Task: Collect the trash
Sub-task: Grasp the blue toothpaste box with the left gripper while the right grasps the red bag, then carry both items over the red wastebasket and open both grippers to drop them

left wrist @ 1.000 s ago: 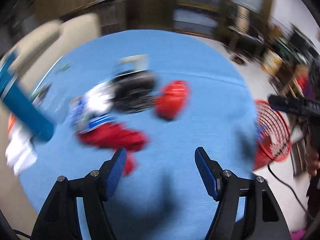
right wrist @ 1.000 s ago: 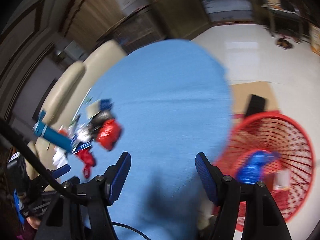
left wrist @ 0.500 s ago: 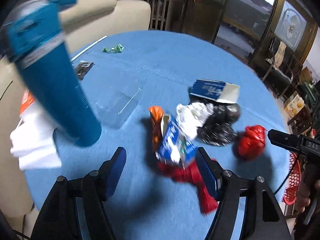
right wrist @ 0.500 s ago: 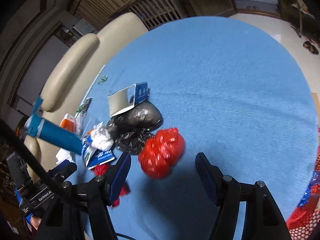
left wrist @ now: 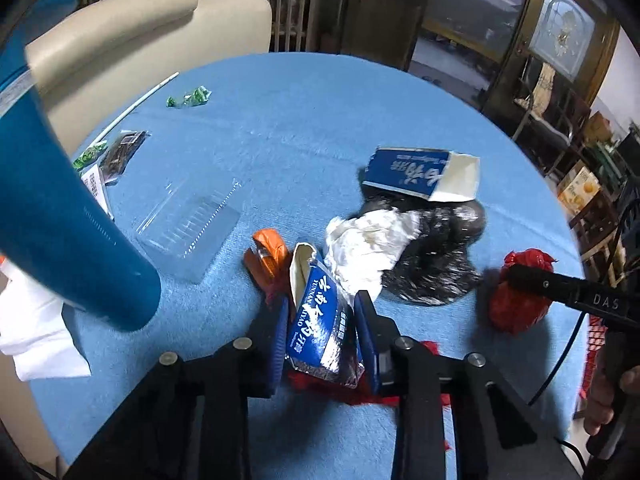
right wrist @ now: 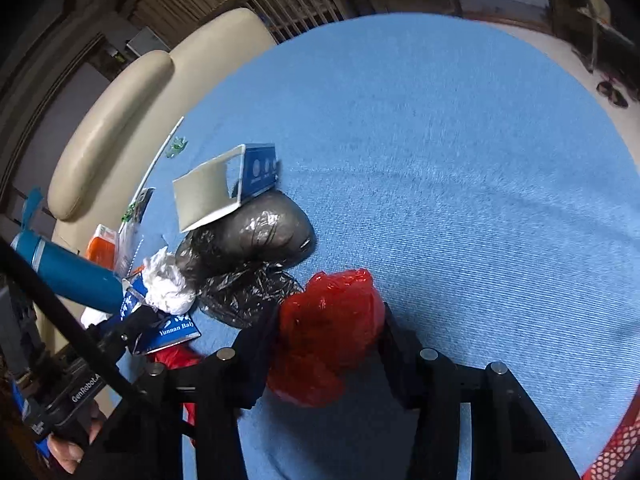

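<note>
Trash lies on a round blue table (left wrist: 320,120). My left gripper (left wrist: 323,338) is shut on a blue and silver wrapper (left wrist: 320,332), which lies over a red bag on the table. My right gripper (right wrist: 328,332) is closed around a crumpled red plastic bag (right wrist: 326,332), which also shows in the left wrist view (left wrist: 520,300). Beside them lie a black plastic bag (left wrist: 436,252), a white crumpled tissue (left wrist: 368,240), an orange wrapper (left wrist: 270,256) and a blue and white carton (left wrist: 420,174).
A tall teal bottle (left wrist: 60,216) stands at the left. A clear plastic tray (left wrist: 192,224), green candy wrappers (left wrist: 188,98), a dark packet (left wrist: 124,148) and white paper (left wrist: 36,328) lie beyond. A red wire basket (right wrist: 616,452) sits past the table's right edge. Beige chairs (left wrist: 132,40) stand behind.
Both grippers swung from the basket side to the trash pile. The left closed on the blue wrapper, and the right closed around the red bag.
</note>
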Tool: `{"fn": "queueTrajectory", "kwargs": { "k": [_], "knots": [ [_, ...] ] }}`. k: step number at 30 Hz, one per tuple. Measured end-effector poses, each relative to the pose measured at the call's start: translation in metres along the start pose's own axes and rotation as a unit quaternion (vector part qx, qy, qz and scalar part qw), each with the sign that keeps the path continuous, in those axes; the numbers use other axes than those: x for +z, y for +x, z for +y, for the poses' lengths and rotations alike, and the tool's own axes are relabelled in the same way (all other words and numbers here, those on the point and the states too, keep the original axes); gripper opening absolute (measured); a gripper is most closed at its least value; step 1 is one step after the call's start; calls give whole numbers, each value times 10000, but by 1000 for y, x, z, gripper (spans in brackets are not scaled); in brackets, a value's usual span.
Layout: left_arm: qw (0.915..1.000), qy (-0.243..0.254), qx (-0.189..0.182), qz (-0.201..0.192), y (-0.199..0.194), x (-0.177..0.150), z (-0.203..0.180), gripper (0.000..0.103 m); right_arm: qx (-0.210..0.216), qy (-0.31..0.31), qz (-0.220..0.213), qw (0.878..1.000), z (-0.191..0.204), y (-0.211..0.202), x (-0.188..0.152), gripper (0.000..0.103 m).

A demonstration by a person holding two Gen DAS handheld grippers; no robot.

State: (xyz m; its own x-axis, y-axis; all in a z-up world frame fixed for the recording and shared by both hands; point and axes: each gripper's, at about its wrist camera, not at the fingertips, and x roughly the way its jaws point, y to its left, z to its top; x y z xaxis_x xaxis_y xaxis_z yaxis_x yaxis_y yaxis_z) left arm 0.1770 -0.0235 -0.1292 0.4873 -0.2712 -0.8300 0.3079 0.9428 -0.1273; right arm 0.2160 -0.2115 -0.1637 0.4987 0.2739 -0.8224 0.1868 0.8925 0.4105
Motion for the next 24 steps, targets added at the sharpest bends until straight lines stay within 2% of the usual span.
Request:
{"fn": "queueTrajectory", "kwargs": {
  "k": [8, 15, 24],
  "knots": [
    [9990, 114, -205, -371, -51, -19, -16, 33, 132, -304, -518, 9981, -7, -53, -25, 50],
    [9956, 531, -418, -650, -94, -32, -57, 33, 120, -589, -995, 9932, -1, -103, -52, 50],
    [9848, 1453, -72, -945, -122, -41, -139, 33, -312, -839, -1495, 9847, -14, -164, -84, 50]
  ]
}}
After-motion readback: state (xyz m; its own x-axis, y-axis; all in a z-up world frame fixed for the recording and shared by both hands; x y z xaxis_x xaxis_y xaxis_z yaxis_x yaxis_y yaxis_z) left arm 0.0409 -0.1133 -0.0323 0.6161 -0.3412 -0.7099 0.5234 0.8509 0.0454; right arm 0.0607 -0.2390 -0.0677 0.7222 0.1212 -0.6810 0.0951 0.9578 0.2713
